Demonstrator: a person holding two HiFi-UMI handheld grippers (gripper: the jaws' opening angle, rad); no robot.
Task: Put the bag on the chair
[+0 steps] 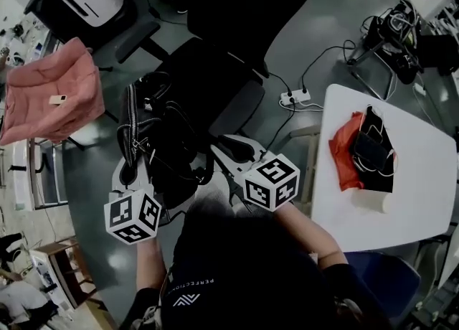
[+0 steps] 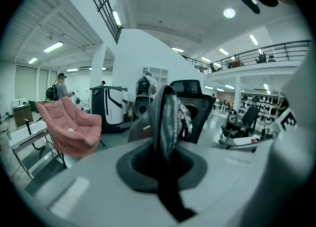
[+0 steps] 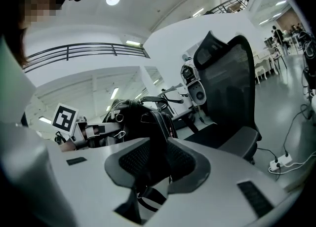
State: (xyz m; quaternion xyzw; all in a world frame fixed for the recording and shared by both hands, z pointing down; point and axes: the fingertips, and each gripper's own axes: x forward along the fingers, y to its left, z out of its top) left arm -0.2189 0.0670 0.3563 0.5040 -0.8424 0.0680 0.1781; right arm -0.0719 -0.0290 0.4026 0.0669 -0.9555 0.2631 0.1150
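Bag (image 1: 163,142) over near edge of chair (image 1: 237,6)

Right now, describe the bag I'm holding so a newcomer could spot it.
Find the black office chair mid-floor; at the near side of its seat, the black bag hangs between the left gripper and right gripper, both shut on it. Its silver zipper and loop handles set it apart from the pink folding chair on its left and the red cloth on the white table.

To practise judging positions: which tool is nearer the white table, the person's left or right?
Right. The right tool grips the bag on the side facing the table; the left tool grips the bag's far side, farther from the table.
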